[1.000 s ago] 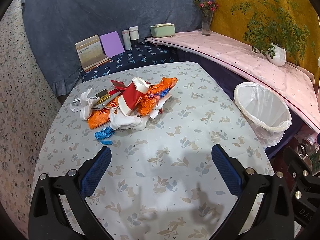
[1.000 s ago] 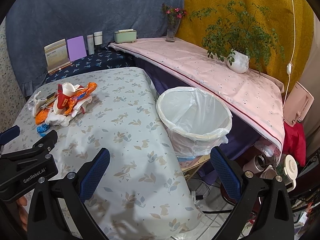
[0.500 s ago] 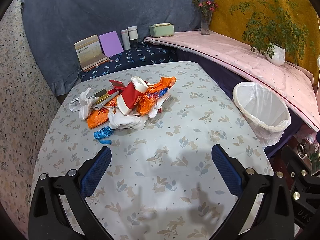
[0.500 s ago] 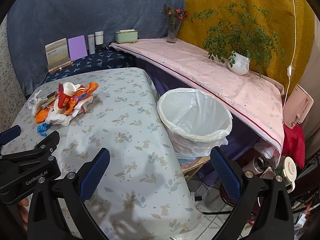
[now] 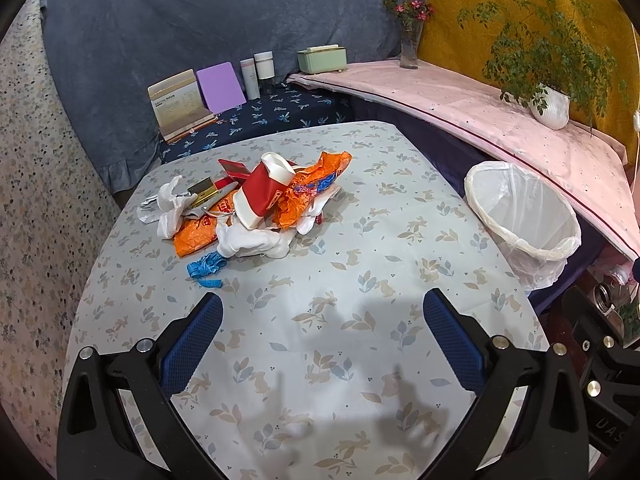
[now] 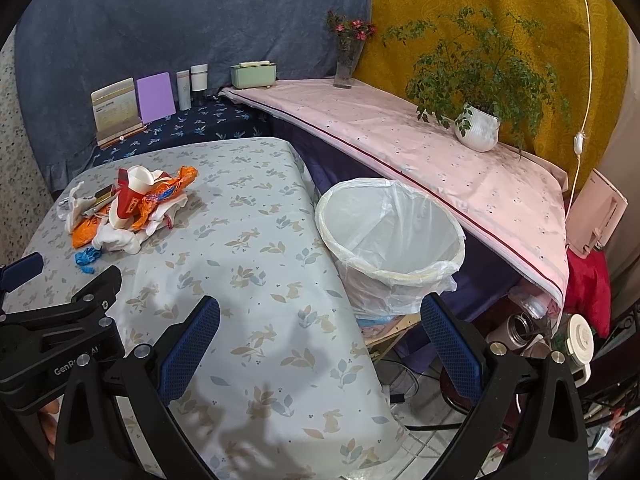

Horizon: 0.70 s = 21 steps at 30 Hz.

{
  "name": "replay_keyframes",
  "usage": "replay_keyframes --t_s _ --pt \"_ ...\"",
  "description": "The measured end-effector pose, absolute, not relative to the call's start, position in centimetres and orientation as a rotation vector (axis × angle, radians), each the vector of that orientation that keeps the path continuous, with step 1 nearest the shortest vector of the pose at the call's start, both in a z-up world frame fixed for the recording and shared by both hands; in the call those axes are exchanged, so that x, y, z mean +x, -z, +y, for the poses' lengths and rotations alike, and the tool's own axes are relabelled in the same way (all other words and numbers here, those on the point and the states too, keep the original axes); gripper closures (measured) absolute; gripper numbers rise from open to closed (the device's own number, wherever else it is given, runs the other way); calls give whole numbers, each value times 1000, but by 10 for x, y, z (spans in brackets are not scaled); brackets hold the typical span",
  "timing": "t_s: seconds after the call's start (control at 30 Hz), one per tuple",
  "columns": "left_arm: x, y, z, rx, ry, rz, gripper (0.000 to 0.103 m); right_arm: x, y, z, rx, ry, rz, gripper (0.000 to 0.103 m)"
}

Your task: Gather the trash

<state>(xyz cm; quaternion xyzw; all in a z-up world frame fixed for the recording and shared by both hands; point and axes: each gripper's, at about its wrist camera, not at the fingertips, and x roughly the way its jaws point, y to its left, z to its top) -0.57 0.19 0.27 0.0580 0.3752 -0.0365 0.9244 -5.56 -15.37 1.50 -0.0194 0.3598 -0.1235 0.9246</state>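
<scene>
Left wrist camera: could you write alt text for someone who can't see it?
A trash pile of orange wrappers, white tissues and a red-and-white cup lies on a floral table, beyond the open, empty left gripper. A lined bin stands beside the table's right edge.

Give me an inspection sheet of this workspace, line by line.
Surface: table under a leaf-print cloth.
Job's things: trash pile on the table's far left; lined bin beside the table, nothing seen inside.
Clutter: blue scrap just apart from the pile.
Grippers: left gripper and right gripper open, holding nothing.
Cables: cord with switch on the yellow drape.
Surroundings: potted plant, flower vase on pink shelf.
</scene>
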Motion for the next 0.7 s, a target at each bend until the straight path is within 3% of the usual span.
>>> replay_keyframes --t_s 0.7 --pt "-6 -4 2 116 69 763 7 -57 -18 -152 -39 251 724 7"
